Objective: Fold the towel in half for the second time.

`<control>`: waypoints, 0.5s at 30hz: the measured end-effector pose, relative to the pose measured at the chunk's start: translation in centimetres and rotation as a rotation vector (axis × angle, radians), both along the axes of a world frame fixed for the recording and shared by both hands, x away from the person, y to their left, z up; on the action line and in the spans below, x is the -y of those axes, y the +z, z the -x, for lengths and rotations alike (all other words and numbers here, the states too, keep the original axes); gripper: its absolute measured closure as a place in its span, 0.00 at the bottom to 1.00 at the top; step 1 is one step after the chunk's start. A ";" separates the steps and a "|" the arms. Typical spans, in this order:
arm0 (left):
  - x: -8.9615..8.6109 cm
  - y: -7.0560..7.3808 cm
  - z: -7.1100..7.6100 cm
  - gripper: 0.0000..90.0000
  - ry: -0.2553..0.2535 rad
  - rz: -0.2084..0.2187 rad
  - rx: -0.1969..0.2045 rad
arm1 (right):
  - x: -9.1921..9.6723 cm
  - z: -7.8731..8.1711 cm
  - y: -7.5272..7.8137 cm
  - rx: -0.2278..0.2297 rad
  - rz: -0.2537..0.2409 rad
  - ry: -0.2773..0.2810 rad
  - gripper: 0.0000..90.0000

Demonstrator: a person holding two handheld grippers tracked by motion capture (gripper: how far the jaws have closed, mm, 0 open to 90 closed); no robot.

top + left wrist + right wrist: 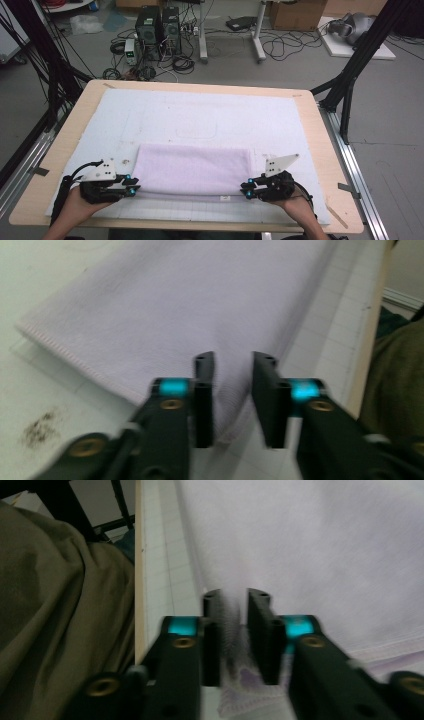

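While folded towel (192,172) lies flat, left hand-held gripper (134,188) parted, right hand-held gripper (246,189) parted astride its corner.

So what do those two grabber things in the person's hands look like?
Both are black. The left gripper and the right gripper each carry a pale three-cornered plate with small dark dots on top, and a black cable trails from each. Two flat black jaws stick out in front, with glowing turquoise patches just behind them and brass-coloured screws. No sleeve covers either forearm.

Grey floor (300,65) beyond the table – tangled cables (280,47), two computer towers (159,27), cardboard box (297,14).
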State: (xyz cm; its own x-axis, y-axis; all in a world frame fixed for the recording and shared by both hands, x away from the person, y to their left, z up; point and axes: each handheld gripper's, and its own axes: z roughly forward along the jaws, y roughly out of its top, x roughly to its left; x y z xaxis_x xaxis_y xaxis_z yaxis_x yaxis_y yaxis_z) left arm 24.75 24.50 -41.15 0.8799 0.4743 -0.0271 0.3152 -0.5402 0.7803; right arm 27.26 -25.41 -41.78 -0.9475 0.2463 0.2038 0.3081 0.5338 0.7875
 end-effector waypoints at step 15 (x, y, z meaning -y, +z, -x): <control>1.2 -0.2 -6.5 0.65 0.109 0.060 0.045 | -0.6 -5.9 0.7 0.113 0.025 -0.237 0.61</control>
State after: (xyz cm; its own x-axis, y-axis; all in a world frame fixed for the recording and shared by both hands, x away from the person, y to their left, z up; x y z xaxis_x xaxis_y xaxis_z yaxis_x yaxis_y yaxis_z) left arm 31.24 23.25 -41.33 0.8242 0.5659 -0.0206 0.3338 -0.4562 0.8249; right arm 33.19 -24.85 -41.12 -0.8793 0.4675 0.0914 0.3380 0.4770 0.8113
